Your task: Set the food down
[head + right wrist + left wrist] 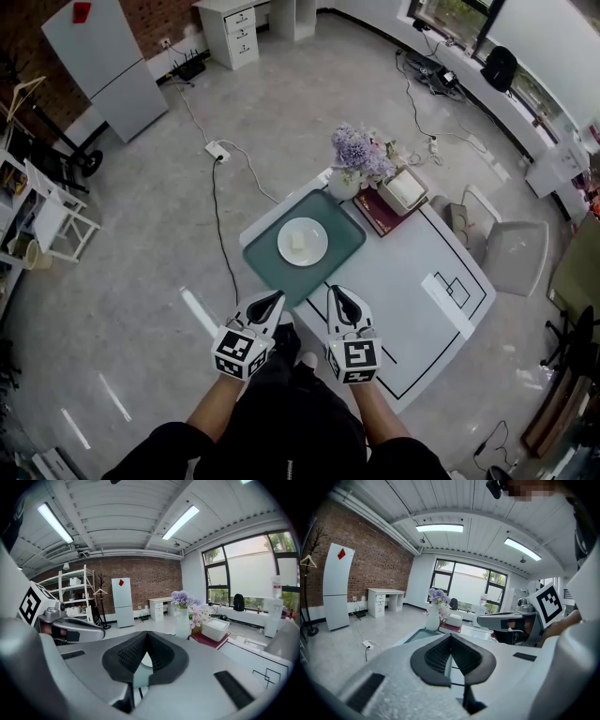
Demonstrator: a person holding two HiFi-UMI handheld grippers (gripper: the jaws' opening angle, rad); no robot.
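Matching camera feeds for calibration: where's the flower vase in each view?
Head view: flower vase above centre, by the green tray's far corner.
Left gripper view: flower vase left of centre, mid-height.
Right gripper view: flower vase right of centre, mid-height.
Shared landmark: white fridge, in all three.

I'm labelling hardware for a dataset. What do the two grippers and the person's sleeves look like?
The left gripper and right gripper are both white, tapering shells with black ribbed pads. Each carries a cube of black-and-white square markers. No cables show on them. The sleeves are black.
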